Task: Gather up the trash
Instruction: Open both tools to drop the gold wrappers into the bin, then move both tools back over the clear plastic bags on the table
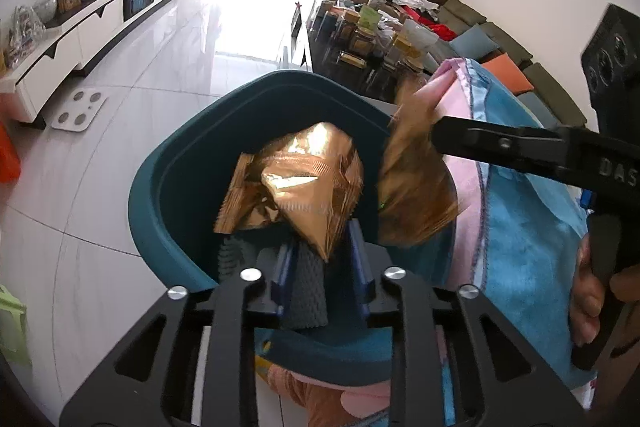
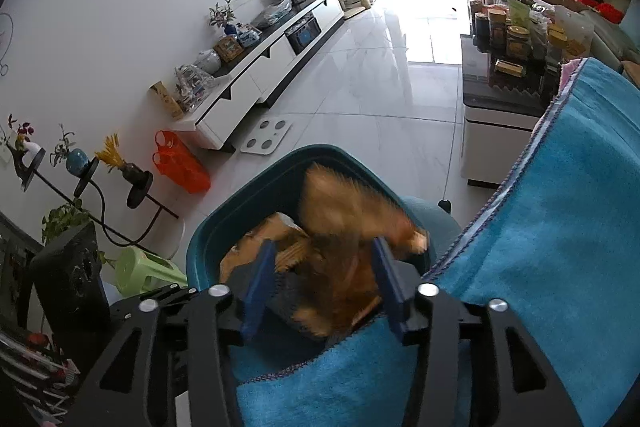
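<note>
A teal bin [image 1: 160, 195] stands on the floor beside a seat draped with a blue towel [image 1: 532, 227]. Gold foil wrappers [image 1: 304, 179] lie inside it. My left gripper [image 1: 320, 255] is open over the bin's near rim, with a gold wrapper tip between its blue fingers [image 1: 358, 259]. My right gripper [image 2: 324, 279] is open above the bin [image 2: 208, 243]. A blurred gold wrapper [image 2: 344, 211] falls between its fingers [image 2: 260, 279] into the bin. In the left wrist view that wrapper [image 1: 412, 187] shows blurred beside the right gripper's black arm.
A white TV cabinet [image 2: 280, 63] runs along the left wall. A white scale [image 2: 266, 137] lies on the tiled floor. An orange stool [image 2: 180, 163] and a green stool [image 2: 144, 271] sit at left. A cluttered dark table [image 2: 516, 39] stands at right.
</note>
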The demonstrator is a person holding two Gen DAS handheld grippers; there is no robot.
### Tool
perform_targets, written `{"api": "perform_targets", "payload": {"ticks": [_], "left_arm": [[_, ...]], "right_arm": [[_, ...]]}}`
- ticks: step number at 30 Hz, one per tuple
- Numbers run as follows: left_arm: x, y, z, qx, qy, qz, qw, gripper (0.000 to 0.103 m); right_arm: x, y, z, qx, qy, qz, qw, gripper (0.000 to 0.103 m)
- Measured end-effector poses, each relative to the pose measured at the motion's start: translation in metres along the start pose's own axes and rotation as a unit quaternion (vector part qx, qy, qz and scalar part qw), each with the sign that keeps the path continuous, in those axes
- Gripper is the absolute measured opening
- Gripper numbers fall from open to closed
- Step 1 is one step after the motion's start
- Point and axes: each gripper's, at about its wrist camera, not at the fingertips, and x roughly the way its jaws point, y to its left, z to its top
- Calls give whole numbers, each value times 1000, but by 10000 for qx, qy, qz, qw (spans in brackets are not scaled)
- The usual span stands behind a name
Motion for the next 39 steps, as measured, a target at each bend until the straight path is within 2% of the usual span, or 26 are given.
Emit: {"api": "perform_targets", "payload": {"ticks": [6,13,16,21,24,27,29,33,39], "left_arm": [[2,1,4,-127,-94,-2,9999,31],[-30,-23,4,187,-629,59,9978,50],[-50,-43,1,454,-885,-84,9950,54],[-73,-85,-9,929,-1068,-656,9878,58],[-77,-118,-20,1254,-976,-1176,9803,61],[-72,-157,-35,1598,-714,-1777,9684,63],[-67,-178,-44,1784,-551,-2041,9610,64],[-53,-218,-69,2116,-170,-2500,9447,64],[-40,-261,-91,2413,204,-2934,9248,65]], "right_arm": [[-5,-3,-2,54,-40,14,10000,50],[-36,-9,-3,111,-324,167,9993,50],[-65,-11,-6,60,-563,257,9981,51],[-118,-18,-17,-164,-957,251,9950,55],[-155,-32,-31,-232,-1192,160,9925,55],[-192,-54,-49,-92,-1424,44,9898,55],[-218,-74,-69,94,-1588,-113,9872,55],[-257,-109,-105,504,-1767,-529,9816,55],[-293,-152,-163,1126,-1885,-1170,9686,55]]}}
